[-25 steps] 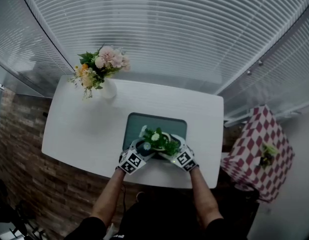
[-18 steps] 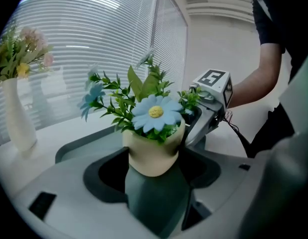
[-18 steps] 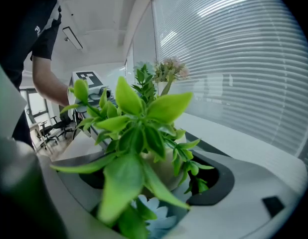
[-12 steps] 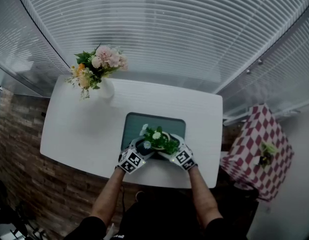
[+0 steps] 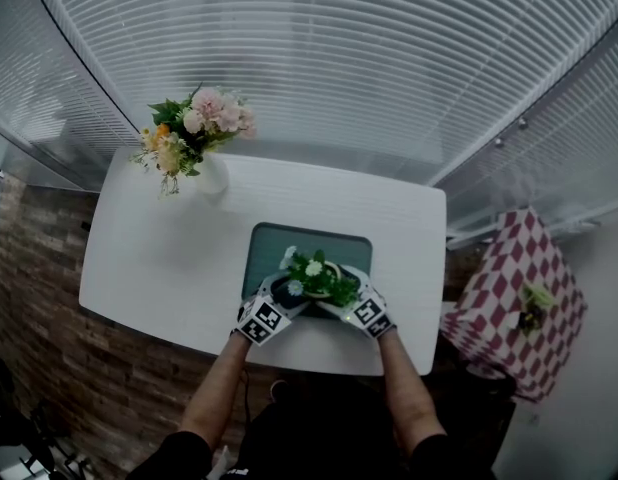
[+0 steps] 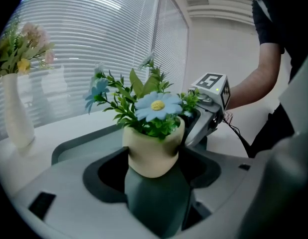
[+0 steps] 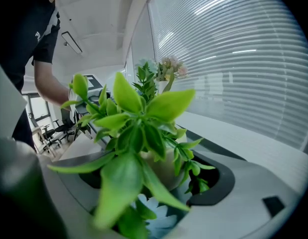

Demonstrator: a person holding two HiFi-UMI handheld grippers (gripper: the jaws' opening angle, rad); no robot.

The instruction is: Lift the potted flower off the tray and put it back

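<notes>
Potted flower [image 5: 314, 276], a small cream pot with green leaves and pale blue daisy-like blooms, sits over the near end of the grey-green tray [image 5: 289, 240], caught between my two grippers. My left gripper [image 5: 287, 296] comes at it from the left. In the left gripper view the rounded pot fills the gap between my jaws, which are pressed against its lower wall, so that hand is holding the pot. My right gripper [image 5: 343, 298] meets it from the opposite side. In the left gripper view its dark fingertips [image 6: 193, 119] lie right against the pot's far rim, with its marker cube standing just behind. In the right gripper view the foliage crowds the lens and covers most of the contact, but the cream pot stands between those jaws, and they are closed in on it too. A blue bloom hangs low in front of them. I cannot tell whether the pot's base touches the tray floor or sits just clear of it. The tray lies on a white table [image 5: 159, 268]. At the table's far left corner, well apart from the tray, stands a white vase [image 5: 215, 178] of pink and yellow flowers. Horizontal blinds [image 5: 319, 58] fill the wall beyond. A red-and-white checked cloth [image 5: 514, 288] covers something off to my right, past the table's end.
</notes>
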